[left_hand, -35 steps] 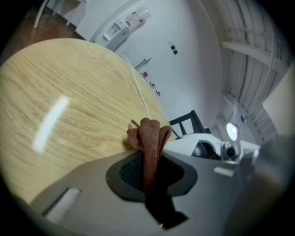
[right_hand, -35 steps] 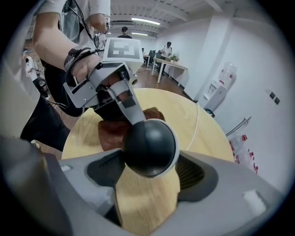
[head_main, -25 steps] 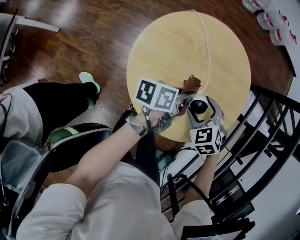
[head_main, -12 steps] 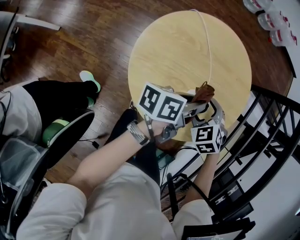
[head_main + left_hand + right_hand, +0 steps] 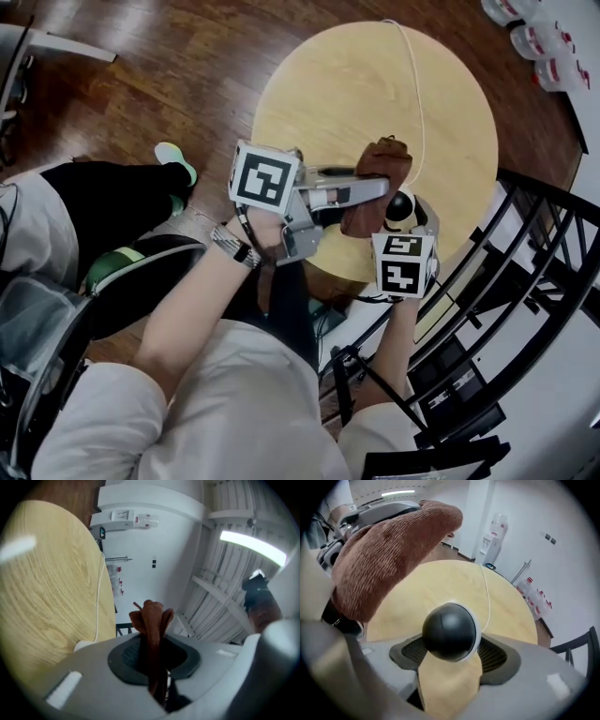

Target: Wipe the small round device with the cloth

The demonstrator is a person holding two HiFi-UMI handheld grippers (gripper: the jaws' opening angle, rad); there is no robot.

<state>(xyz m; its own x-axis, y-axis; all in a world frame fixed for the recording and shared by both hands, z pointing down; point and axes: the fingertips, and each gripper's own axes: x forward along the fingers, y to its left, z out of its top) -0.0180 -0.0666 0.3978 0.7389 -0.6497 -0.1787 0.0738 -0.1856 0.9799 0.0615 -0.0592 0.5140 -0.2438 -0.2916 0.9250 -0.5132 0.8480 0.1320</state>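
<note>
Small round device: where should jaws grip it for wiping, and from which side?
Across its widest middle, a jaw on each side, as the right gripper has it. The device is ball-shaped, so an off-centre pinch would likely slip. Come from the side away from its white cord; that leaves its front bare for the cloth in the left gripper.
</note>
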